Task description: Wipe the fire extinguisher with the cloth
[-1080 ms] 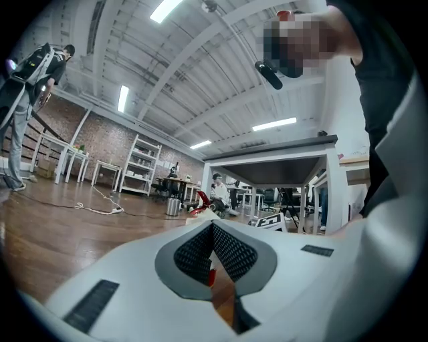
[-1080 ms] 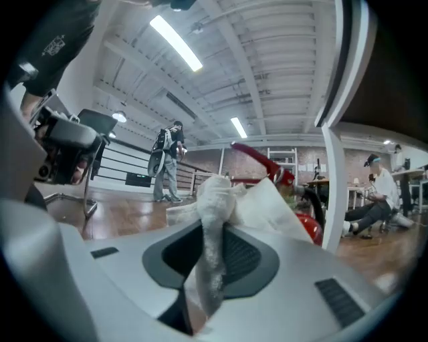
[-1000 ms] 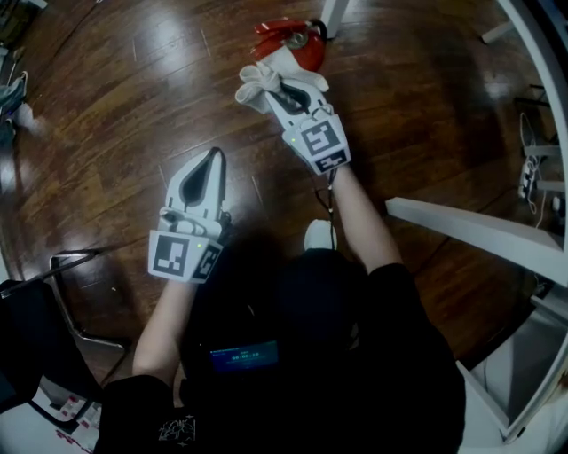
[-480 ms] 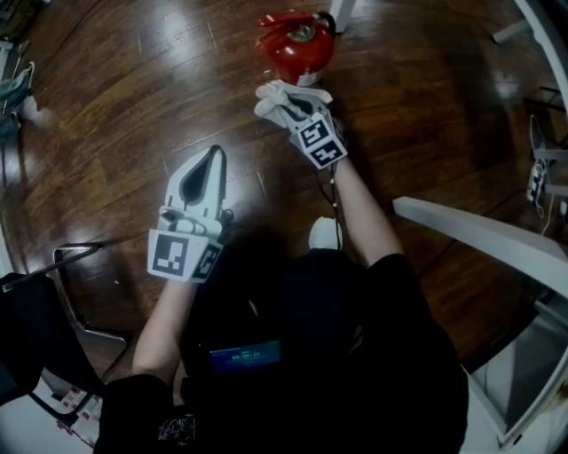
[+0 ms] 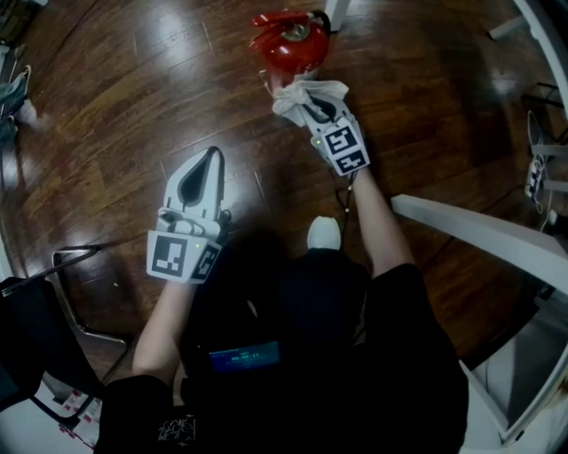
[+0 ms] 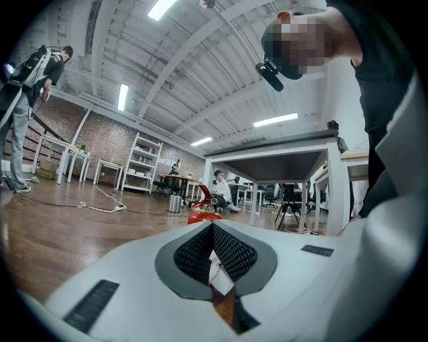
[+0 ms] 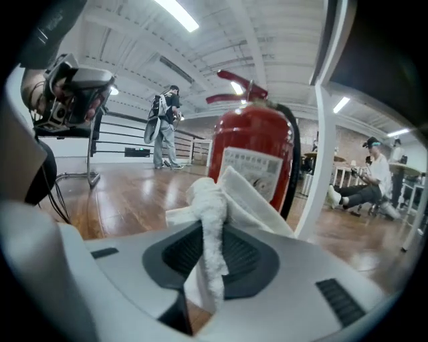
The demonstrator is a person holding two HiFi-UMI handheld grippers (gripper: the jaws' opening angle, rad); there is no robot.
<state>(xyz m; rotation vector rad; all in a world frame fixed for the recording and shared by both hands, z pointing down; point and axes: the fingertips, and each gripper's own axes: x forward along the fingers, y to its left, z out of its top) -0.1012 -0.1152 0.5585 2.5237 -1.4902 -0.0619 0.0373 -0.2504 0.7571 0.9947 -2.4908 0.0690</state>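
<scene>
A red fire extinguisher (image 5: 288,43) stands upright on the wooden floor at the top of the head view. My right gripper (image 5: 311,99) is shut on a crumpled white cloth (image 5: 304,90), whose bunch lies against the cylinder's near side. In the right gripper view the cloth (image 7: 215,217) sticks up between the jaws just in front of the extinguisher (image 7: 257,163) and its white label. My left gripper (image 5: 211,160) hangs shut and empty well to the left, away from the cylinder. From the left gripper view the extinguisher (image 6: 202,213) shows small beyond the left gripper (image 6: 212,232).
A white table leg (image 5: 334,12) rises just behind the extinguisher, and a white table edge (image 5: 479,232) runs along the right. A black chair frame (image 5: 67,266) stands at lower left. My white shoe (image 5: 324,235) is below the right arm. People stand and sit far off.
My right gripper has carried the cloth rightwards along the extinguisher's near side, from its left to its lower right. The left gripper has stayed put.
</scene>
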